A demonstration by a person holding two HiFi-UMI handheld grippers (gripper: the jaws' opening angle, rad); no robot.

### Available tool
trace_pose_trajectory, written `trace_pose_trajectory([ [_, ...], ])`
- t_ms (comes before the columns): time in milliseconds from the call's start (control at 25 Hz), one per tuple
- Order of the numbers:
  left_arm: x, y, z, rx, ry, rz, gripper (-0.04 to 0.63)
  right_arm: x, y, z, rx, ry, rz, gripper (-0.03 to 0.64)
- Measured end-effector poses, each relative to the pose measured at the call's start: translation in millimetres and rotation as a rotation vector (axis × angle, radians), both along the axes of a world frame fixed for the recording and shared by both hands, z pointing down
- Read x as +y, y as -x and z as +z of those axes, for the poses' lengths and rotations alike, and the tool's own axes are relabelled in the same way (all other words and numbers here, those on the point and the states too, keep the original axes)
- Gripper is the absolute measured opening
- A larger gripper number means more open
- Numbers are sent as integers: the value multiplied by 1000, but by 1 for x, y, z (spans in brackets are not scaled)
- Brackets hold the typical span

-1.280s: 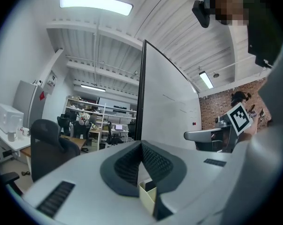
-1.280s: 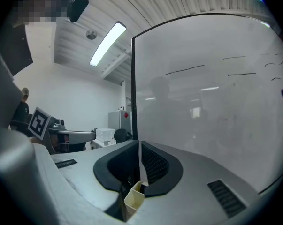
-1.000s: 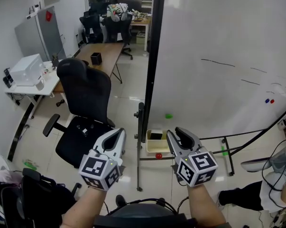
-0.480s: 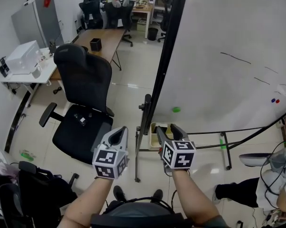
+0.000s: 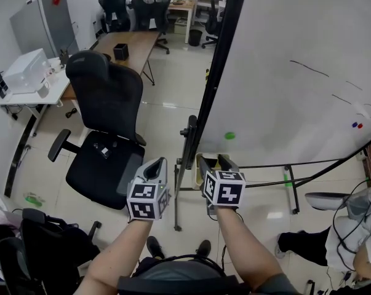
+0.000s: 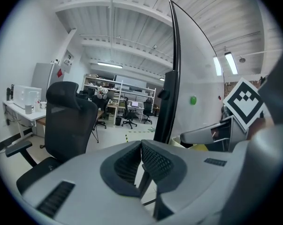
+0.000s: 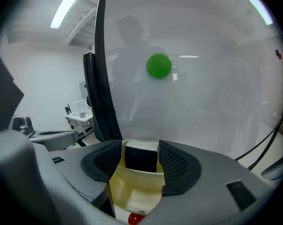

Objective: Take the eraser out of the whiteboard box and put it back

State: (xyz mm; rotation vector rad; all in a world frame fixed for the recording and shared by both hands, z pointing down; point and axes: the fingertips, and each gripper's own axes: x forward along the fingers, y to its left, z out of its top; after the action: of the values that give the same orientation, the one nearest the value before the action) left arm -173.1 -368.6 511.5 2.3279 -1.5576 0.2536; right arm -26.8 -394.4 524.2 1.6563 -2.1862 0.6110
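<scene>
The black eraser (image 7: 141,158) stands upright at the far end of the cream whiteboard box (image 7: 132,191), which hangs at the foot of the whiteboard (image 5: 296,72). My right gripper (image 7: 140,146) hovers just over the box (image 5: 200,164). Its jaws are opening, and the eraser shows in the gap beyond the pads, untouched. In the head view the right gripper (image 5: 215,160) hides the eraser. My left gripper (image 5: 155,165) floats beside it, left of the stand post, shut with nothing in it; its pads (image 6: 153,161) meet.
The black stand post (image 5: 188,146) rises between the two grippers. A black office chair (image 5: 105,115) stands to the left. A green magnet (image 7: 159,65) sticks to the board above the box. Something red (image 7: 134,218) lies under the box. A person's leg (image 5: 302,241) is at the lower right.
Both grippers have sunk and moved forward towards the box. The right one has swung left over the box, and its jaws stand wider apart.
</scene>
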Motion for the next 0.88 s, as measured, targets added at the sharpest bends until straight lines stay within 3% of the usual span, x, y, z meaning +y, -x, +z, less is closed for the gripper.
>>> trace_pose_trajectory([
  [880,6,-20,12,23,51,5,25,-3,1,13,99,39,46,279],
])
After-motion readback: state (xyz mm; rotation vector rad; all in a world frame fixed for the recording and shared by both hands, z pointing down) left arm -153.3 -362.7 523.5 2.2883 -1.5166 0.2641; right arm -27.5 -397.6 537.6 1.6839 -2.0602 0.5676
